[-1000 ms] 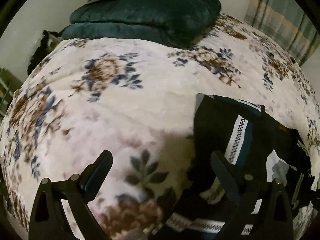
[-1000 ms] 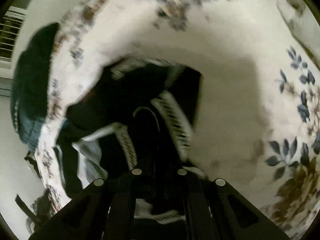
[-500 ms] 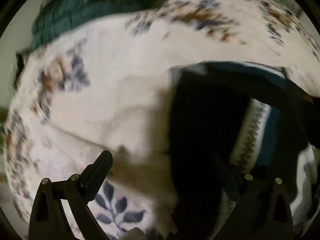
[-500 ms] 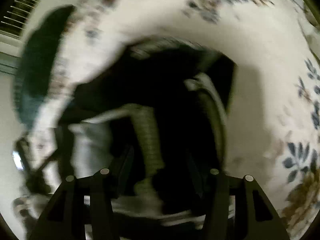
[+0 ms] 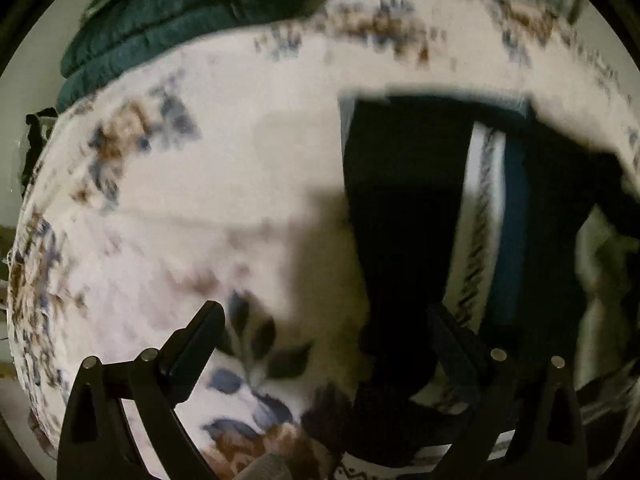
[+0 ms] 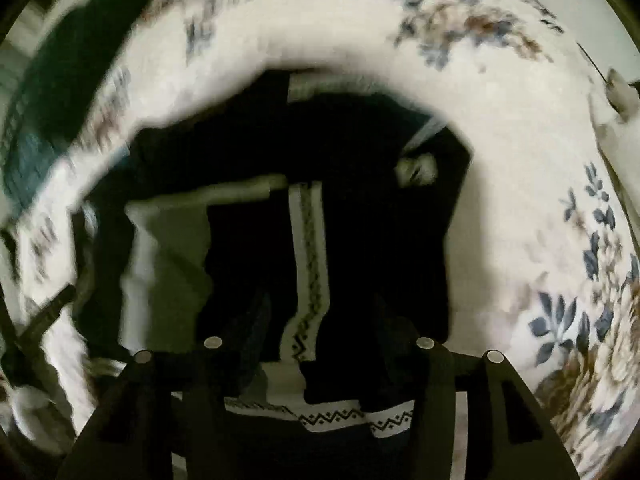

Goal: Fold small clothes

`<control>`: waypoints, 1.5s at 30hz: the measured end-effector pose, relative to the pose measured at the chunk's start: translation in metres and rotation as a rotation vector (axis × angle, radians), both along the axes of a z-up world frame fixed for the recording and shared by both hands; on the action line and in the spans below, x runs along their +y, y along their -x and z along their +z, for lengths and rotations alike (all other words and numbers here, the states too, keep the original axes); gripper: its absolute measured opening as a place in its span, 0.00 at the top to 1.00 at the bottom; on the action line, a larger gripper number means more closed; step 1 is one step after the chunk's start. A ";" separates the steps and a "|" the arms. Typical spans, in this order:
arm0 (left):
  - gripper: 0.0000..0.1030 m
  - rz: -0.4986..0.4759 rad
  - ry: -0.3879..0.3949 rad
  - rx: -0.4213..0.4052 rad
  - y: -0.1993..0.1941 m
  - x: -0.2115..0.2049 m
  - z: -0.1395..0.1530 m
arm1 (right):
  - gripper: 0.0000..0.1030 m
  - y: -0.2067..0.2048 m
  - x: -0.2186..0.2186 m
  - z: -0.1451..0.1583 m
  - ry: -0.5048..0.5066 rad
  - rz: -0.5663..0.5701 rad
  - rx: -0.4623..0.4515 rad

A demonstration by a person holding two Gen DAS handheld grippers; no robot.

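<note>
Right wrist: garment (image 6: 360, 216) under hand-held gripper (image 6: 316, 320)

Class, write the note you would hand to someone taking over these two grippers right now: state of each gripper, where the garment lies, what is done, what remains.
Left gripper: open, holding nothing, over the near left edge of the dark garment.
Right gripper: open, nothing clamped, above the garment's near hem with its white zigzag trim.
Garment lies on the floral blanket, rumpled and partly doubled over, pale lining showing. Green quilt at the bed's far end.
Done: no neat fold visible; frames are blurred.
Left: flatten, fold, tidy.
</note>
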State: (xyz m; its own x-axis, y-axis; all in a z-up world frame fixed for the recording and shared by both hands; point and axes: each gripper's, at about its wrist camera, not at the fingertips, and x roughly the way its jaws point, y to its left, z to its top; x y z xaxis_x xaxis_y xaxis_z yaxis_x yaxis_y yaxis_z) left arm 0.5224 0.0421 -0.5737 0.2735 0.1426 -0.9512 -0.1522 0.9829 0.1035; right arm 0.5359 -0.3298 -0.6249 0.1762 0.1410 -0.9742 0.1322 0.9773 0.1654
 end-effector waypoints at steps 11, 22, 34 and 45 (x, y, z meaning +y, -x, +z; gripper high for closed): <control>0.02 0.038 0.090 -0.126 0.049 -0.002 0.075 | 0.23 0.052 -0.020 0.034 0.030 -0.027 -0.003; 0.02 -0.035 0.089 0.004 0.193 -0.165 0.103 | 0.22 0.126 -0.132 0.075 -0.166 -0.061 0.039; 0.02 -0.252 0.177 0.295 0.329 -0.427 0.004 | 0.22 0.139 -0.272 0.022 -0.162 0.048 0.152; 0.95 -0.159 0.116 0.143 0.321 -0.410 0.004 | 0.22 0.020 -0.257 -0.039 -0.540 0.040 0.156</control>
State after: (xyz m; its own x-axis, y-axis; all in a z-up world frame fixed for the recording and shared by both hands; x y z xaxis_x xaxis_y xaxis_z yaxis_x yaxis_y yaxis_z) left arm 0.2014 -0.3674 -0.5695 0.1448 -0.0038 -0.9895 0.0139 0.9999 -0.0019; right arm 0.5160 -0.5870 -0.6643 0.0204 0.6307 -0.7758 0.1596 0.7639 0.6253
